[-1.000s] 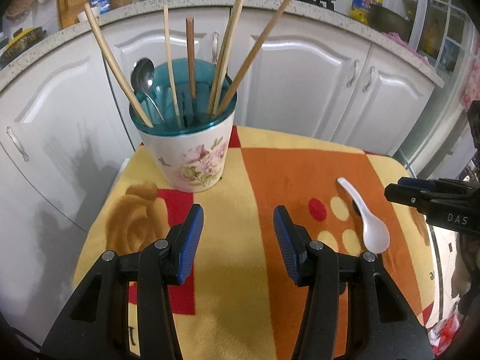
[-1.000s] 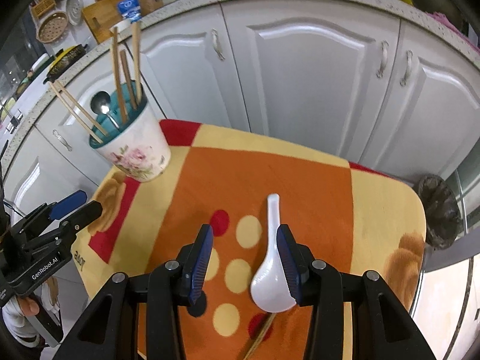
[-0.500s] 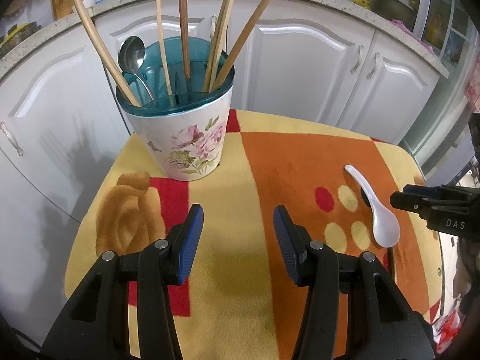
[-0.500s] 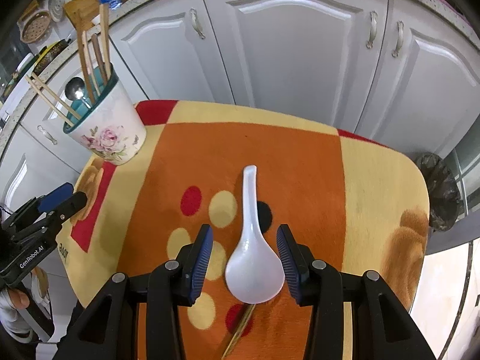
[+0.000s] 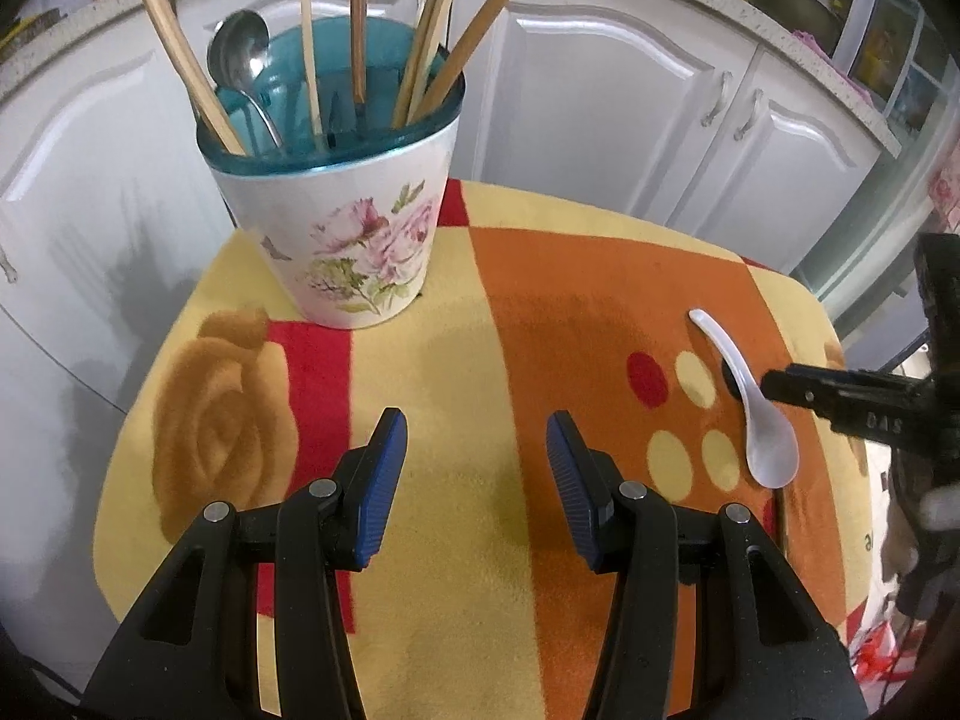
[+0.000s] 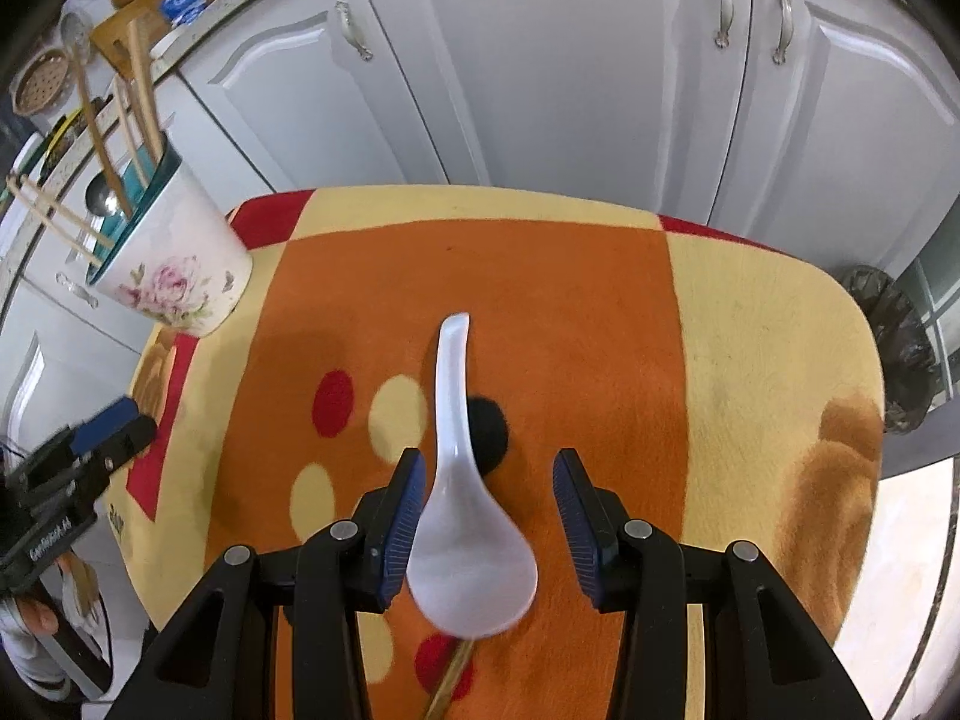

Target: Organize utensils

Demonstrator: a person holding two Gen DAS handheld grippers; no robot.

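Between your right gripper's (image 6: 486,516) spread jaws lies the white spoon (image 6: 465,498), bowl nearest you, handle pointing away toward the cabinet doors (image 6: 576,78); the left pad sits just beside the bowl, contact unclear, the right pad stands apart. Spoon flat on the orange panel of the blanket (image 6: 600,312). A wooden stick's (image 6: 450,681) end shows just under the bowl, nearer you. Left of the spoon, your left gripper (image 5: 477,468) hovers over the yellow cloth, jaws spread, nothing between. Beyond it, far left of the spoon, the floral holder (image 5: 354,246) stands upright with chopsticks (image 5: 444,48) and a metal spoon (image 5: 240,60) inside.
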